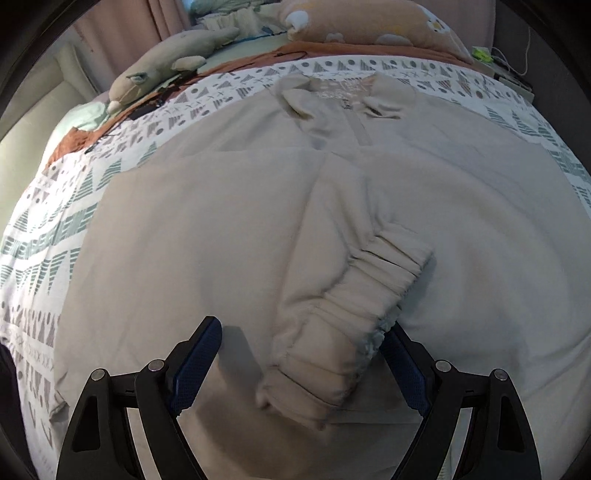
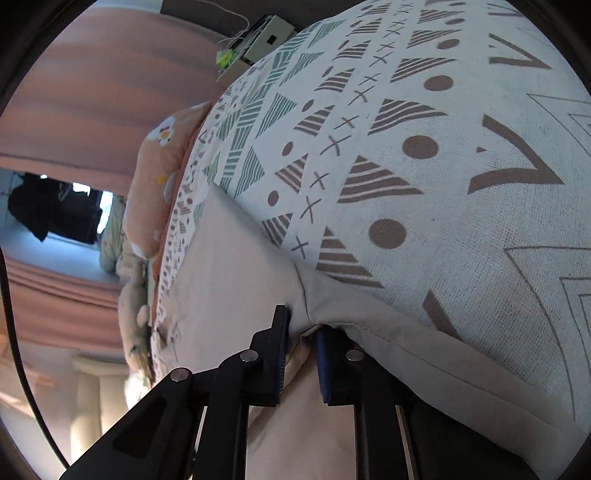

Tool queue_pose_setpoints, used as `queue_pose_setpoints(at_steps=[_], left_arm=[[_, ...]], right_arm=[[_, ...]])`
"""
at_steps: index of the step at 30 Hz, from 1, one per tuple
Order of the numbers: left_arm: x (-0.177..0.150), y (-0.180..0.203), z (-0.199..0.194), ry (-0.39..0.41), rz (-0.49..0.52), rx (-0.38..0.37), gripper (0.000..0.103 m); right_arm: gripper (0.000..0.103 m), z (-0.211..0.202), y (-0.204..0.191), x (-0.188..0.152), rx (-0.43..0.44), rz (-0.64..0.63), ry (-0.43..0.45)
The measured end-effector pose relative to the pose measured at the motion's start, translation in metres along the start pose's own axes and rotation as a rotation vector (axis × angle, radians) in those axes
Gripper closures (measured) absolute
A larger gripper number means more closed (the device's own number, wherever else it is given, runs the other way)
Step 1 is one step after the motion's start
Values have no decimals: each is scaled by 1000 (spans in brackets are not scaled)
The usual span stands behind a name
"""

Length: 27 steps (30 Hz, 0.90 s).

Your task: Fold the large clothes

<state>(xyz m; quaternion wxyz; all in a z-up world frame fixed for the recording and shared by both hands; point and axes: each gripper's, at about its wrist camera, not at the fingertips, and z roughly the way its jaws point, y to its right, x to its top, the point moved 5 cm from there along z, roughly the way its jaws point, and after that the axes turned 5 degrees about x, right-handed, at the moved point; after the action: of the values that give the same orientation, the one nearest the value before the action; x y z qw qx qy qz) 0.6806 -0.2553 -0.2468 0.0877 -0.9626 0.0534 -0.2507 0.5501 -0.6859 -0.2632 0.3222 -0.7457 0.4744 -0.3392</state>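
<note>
Bed cover: white w/ grey and green geometric print (triangles, dots, crosses), spread over the whole work surface; fills upper right of the right wrist view.

Beige sweatshirt: large, lying flat on the cover, front up, collar at the far end w/ short zip placket below it. Covers most of the left wrist view. One sleeve folded across the chest, running diagonally toward the near edge; ribbed cuff ends betw. the left gripper's fingers. In the right wrist view the garment's edge shows as a seamed hem over the printed cover.

Pillow: orange-peach w/ white flower motifs, at the head of the bed beyond the collar. Rust-coloured sheet shows under the cover's far-left edge.

Plush toy: grey-green, long-bodied, lying at far left by the pillow end.

Pink curtain: behind the bed, left of the right wrist view.

Left gripper: jaws wide apart, straddling the cuff. Right pad looks right at the cuff's edge, left pad clear of it; not clamped.

Right gripper: jaws drawn nearly together, pinching a fold of the sweatshirt's edge betw. the pads. Fabric bunched at the pinch.

Small grey box w/ cables: at the bed's far corner, detail unclear.
</note>
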Motion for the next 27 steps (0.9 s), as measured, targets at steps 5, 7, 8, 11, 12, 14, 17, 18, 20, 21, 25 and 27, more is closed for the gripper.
queue_pose_setpoints(at_steps=[5,7,8,11,12,14,17,18,20,21,25,27], left_arm=[[2,-47,0,13,-137,18,37],[-1,-62,-3,15,-166,22,43],[-3,-68,-4,13,-173,49,57],[-9,-82,-1,-27,-243,-54,59],[-11,-85,2,-50,-270,-92,59],[-13,-90,2,-68,-301,-141,59],[-14,-87,-3,-65,-321,-194,57],[-13,-83,-5,-62,-322,-219,55],[-12,-77,-11,-44,-316,-260,50],[-10,-73,-14,-28,-312,-267,43],[-5,-58,-8,-30,-257,-219,30],[-7,-55,3,-61,-249,-194,32]], right_arm=[[89,-5,9,6,30,49,24],[89,-4,6,3,24,43,11],[88,-4,5,3,14,32,8],[69,-2,-4,1,21,10,-19],[65,-2,-6,0,41,10,-26],[65,-1,-8,-1,33,-3,-33],[65,2,-10,-3,20,-24,-42],[65,3,-10,-3,22,-22,-46],[65,5,-9,-1,27,-15,-49],[65,5,-8,-1,29,-11,-50],[65,5,-9,-2,4,-30,-59],[65,5,-10,-3,-7,-40,-60]])
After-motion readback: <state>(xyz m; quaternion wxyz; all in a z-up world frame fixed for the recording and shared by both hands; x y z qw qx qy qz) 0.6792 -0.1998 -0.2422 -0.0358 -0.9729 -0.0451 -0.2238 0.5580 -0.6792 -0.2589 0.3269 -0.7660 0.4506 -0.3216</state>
